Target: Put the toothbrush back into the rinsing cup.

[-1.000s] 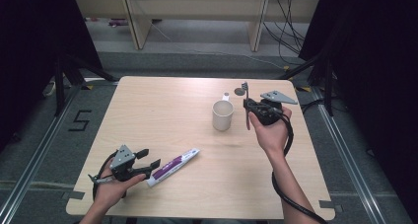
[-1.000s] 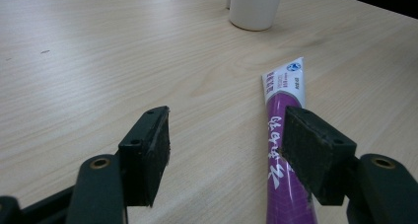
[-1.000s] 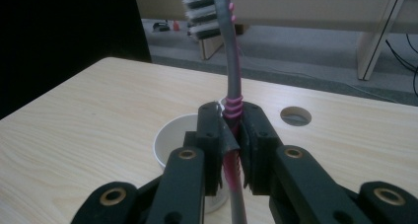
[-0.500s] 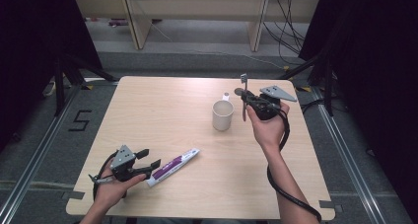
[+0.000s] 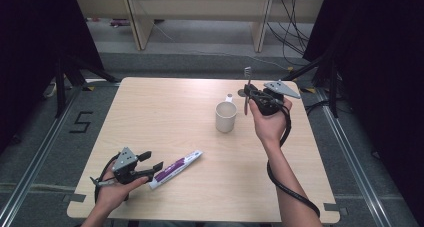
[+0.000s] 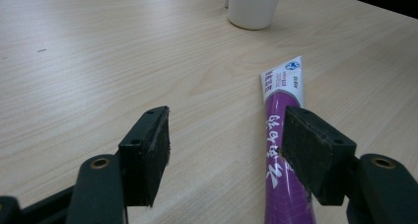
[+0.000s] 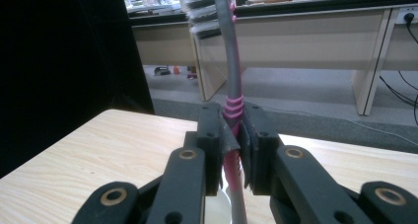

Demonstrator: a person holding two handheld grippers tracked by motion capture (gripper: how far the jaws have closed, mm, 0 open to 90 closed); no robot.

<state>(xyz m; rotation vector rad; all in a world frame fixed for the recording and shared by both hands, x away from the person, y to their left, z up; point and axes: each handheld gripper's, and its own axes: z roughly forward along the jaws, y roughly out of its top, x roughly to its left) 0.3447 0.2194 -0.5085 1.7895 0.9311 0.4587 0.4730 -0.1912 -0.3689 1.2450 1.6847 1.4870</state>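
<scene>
Wooden table near its far right edge: right gripper (image 5: 248,93) is clamping a toothbrush (image 5: 246,88) upright beside the cup (image 5: 225,116); lowering it should be kept vertical. Left gripper (image 5: 150,164) is gaping beside the toothpaste (image 5: 176,165).

High view above the table (image 5: 165,107); gripper views close along their fingers, sharing its top.

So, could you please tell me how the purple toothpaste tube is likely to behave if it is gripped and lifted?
The toothpaste tube looks soft, so it would probably dent under the pads. Its flat crimped end suggests it won't roll. It lies flat on the table and is likely light.
</scene>
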